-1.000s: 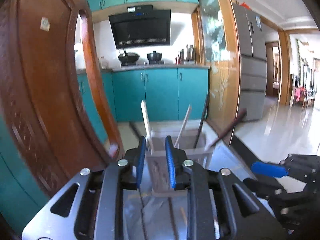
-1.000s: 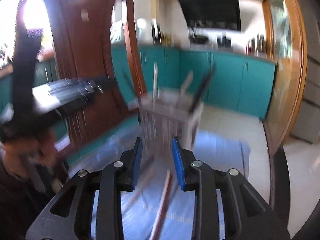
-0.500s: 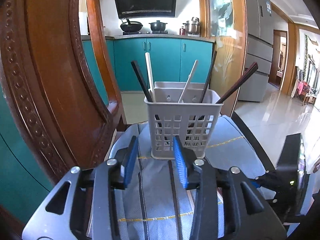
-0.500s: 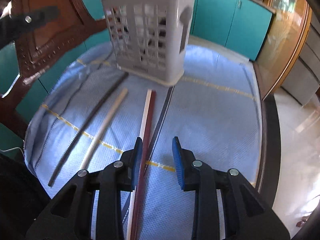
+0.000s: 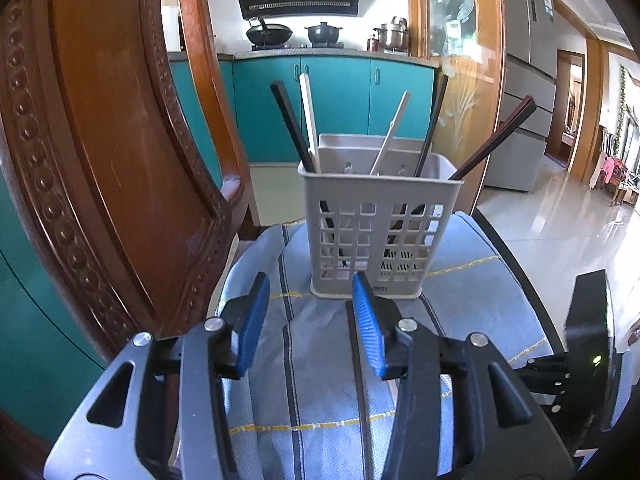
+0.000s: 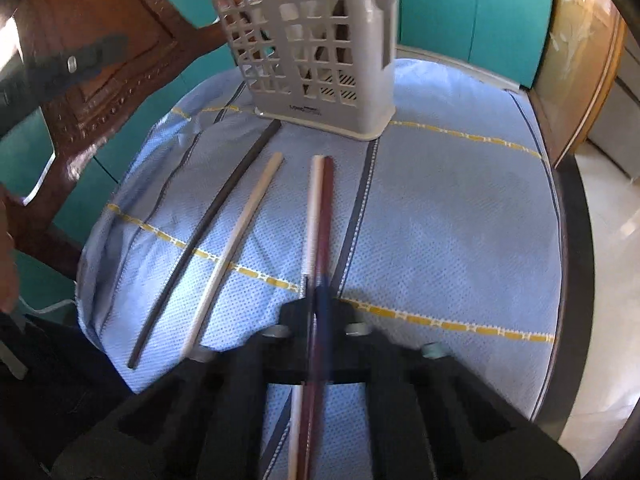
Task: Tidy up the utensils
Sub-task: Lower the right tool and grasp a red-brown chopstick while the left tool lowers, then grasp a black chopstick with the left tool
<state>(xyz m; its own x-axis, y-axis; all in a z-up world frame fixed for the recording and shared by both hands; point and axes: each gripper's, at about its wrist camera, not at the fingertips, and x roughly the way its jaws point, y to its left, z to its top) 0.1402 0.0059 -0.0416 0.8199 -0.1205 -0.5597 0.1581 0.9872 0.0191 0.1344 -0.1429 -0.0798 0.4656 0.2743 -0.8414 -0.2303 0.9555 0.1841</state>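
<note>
Four chopsticks lie loose on our blue cloth point(image 6: 460, 216), all in front of the grey basket point(image 6: 316, 40), and all with their long axis running from us toward it. From the right wrist view we count a black one point(image 6: 208, 236) furthest left, a cream one point(image 6: 236, 248) beside it, then a white one point(image 6: 314, 216) and a dark red one point(image 6: 325, 220) touching side by side.

Our right tongs point(image 6: 318, 300) have just snapped closed, and the dark red chopstick runs straight between the fingers, near its closer end. The frame is blurred there, so whether the white chopstick is pinched as well we cannot tell.

Our left tongs point(image 5: 308, 320) have just been opening; they stand partly open with only cloth between them, just short of the basket's foot point(image 5: 380, 236), which already holds several chopsticks upright.

As we judge it, the right hand is the nearer one to the loose sticks. The basket stands ahead along the stick's own line, so the stick must be tipped from lying flat to pointing down into the opening.
</note>
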